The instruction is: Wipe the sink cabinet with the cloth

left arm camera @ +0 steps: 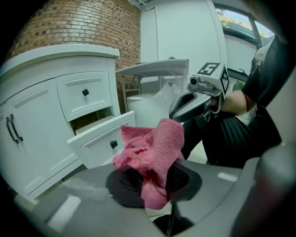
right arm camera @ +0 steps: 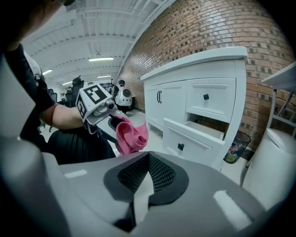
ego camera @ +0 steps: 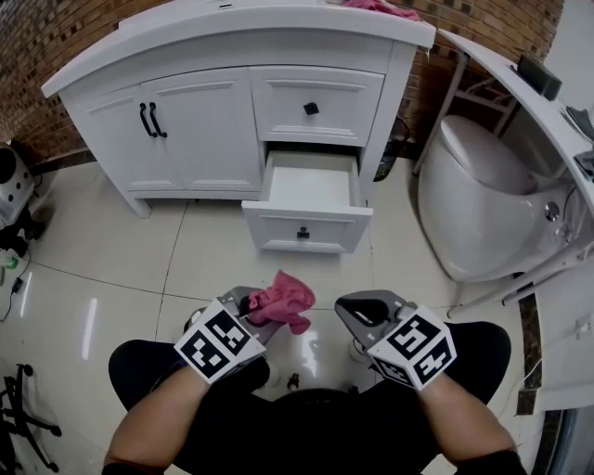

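Note:
The white sink cabinet (ego camera: 200,121) stands ahead of me, its lower right drawer (ego camera: 306,199) pulled open, the one above it closed. My left gripper (ego camera: 255,314) is shut on a crumpled pink cloth (ego camera: 284,300), held low over the floor tiles, well short of the cabinet. In the left gripper view the cloth (left arm camera: 152,148) bunches up from between the pads, with the open drawer (left arm camera: 99,139) beyond. My right gripper (ego camera: 357,314) hovers just right of the cloth, jaws together and holding nothing. The right gripper view shows the cloth (right arm camera: 131,136) and the cabinet (right arm camera: 203,92).
A white toilet (ego camera: 483,204) sits right of the cabinet under a slanted white shelf (ego camera: 520,83). Another pink cloth (ego camera: 380,7) lies on the cabinet top. A small bin (right arm camera: 236,148) stands by the cabinet's right side. Equipment (ego camera: 11,186) and black stands (ego camera: 19,408) line the left edge.

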Motion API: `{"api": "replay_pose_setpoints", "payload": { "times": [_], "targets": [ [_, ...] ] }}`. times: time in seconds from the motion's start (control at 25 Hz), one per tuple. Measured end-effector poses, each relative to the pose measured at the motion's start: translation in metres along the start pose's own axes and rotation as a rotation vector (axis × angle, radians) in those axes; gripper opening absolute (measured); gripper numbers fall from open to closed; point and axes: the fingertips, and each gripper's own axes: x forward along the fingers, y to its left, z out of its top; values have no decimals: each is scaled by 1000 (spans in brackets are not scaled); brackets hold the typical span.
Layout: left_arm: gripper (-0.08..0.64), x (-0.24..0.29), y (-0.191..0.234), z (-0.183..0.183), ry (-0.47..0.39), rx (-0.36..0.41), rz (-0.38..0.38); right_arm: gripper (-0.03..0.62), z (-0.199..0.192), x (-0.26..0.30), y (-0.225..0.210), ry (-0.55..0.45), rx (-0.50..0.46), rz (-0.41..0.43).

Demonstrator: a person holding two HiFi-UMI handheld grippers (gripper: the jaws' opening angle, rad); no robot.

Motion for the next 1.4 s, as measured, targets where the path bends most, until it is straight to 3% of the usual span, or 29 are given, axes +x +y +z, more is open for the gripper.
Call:
{"api": "replay_pose_setpoints", "payload": {
  "times": [0.2, 0.44, 0.68, 1.4],
  "targets": [
    [94, 6, -10, -1, -8, -18, -35, 6, -16, 7, 5, 43, -23, -17],
    [95, 12, -26, -4, 3, 20, -66, 6, -14, 5, 10, 44, -65, -15],
    [95, 9, -27, -4, 1, 17, -58, 6, -15, 6, 19, 54, -103, 1],
    [98, 8, -17, -5, -21, -14, -41, 6, -17, 10, 28, 59, -91, 53]
  ]
}}
